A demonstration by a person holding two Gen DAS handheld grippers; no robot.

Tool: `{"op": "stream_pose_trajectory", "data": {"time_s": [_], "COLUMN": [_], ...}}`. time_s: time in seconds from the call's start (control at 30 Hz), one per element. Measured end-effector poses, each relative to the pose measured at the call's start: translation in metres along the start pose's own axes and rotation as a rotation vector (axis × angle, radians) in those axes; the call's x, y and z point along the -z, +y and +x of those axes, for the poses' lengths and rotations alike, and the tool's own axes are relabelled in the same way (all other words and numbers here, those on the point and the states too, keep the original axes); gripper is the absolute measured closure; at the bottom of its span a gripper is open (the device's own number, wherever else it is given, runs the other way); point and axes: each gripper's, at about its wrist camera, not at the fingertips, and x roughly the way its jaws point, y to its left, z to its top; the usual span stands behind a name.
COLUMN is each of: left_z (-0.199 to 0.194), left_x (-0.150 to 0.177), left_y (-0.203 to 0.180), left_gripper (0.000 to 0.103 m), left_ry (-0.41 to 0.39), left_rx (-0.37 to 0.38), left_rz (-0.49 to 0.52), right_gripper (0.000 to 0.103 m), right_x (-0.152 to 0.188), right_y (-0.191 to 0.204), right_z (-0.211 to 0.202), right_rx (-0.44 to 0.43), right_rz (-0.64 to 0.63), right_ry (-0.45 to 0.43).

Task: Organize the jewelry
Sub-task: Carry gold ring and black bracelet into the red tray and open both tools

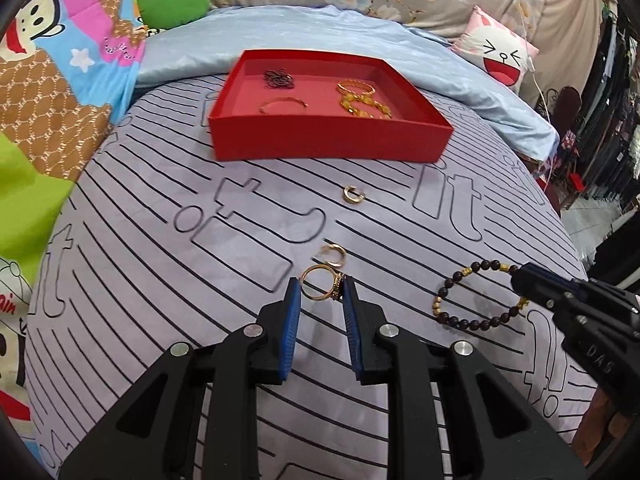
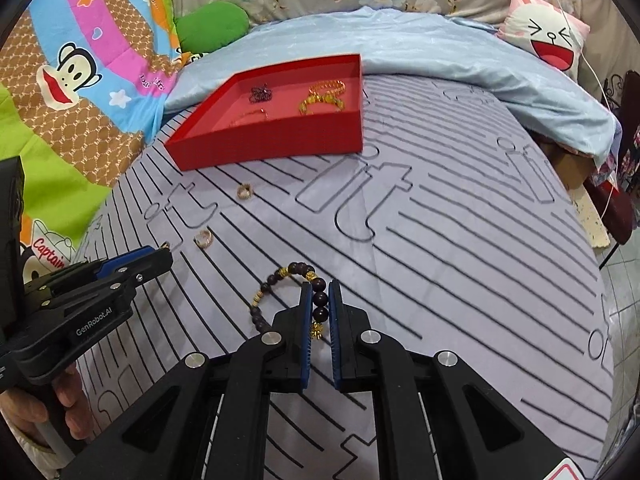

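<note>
A red box (image 1: 328, 142) (image 2: 276, 142) on the striped sheet holds a dark chain (image 1: 279, 79), a thin gold bangle (image 1: 283, 104) and gold chain pieces (image 1: 362, 102). My left gripper (image 1: 322, 290) straddles a gold ring with dark stones (image 1: 322, 287), its right pad touching the ring. Two small gold rings (image 1: 335, 255) (image 1: 353, 194) lie beyond it. My right gripper (image 2: 319, 292) is shut on a dark bead bracelet with gold beads (image 2: 280, 280), which rests on the sheet; it also shows in the left wrist view (image 1: 472, 296).
A light blue blanket (image 1: 320, 36) lies bunched behind the box. Cartoon quilts (image 1: 60, 80), a green cushion (image 1: 172, 0) and a pink face pillow (image 1: 500, 56) border the bed. The bed edge drops off at the right (image 2: 600, 272).
</note>
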Motion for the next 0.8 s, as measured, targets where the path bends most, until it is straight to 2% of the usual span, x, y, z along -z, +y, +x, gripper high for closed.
{"op": "stream_pose_trajectory", "data": {"time_s": [0.37,0.6,0.8], "left_z": [-0.010,0.002,0.037], "left_x": [-0.047,-0.112,-0.177], "left_y": [0.018,0.021,0.024], "left_gripper": [0.082,0.082,0.082], "left_ry": [-0.043,-0.079,-0.089], "left_rx": [-0.002,0.023,0.023], "left_rz": [-0.006,0.030,0.057], "right_gripper": [0.096,0.096,0.096], "right_x": [-0.067,-0.136,-0.200], "right_y": [0.016,0.027,0.041], "right_z": [-0.008,0.007,0.051], "right_rx": [-0.001,-0.044,-0.076], "right_rz": [-0.064,-0.084,-0.100], "right_ry": [-0.083,-0.114,-0.093]}}
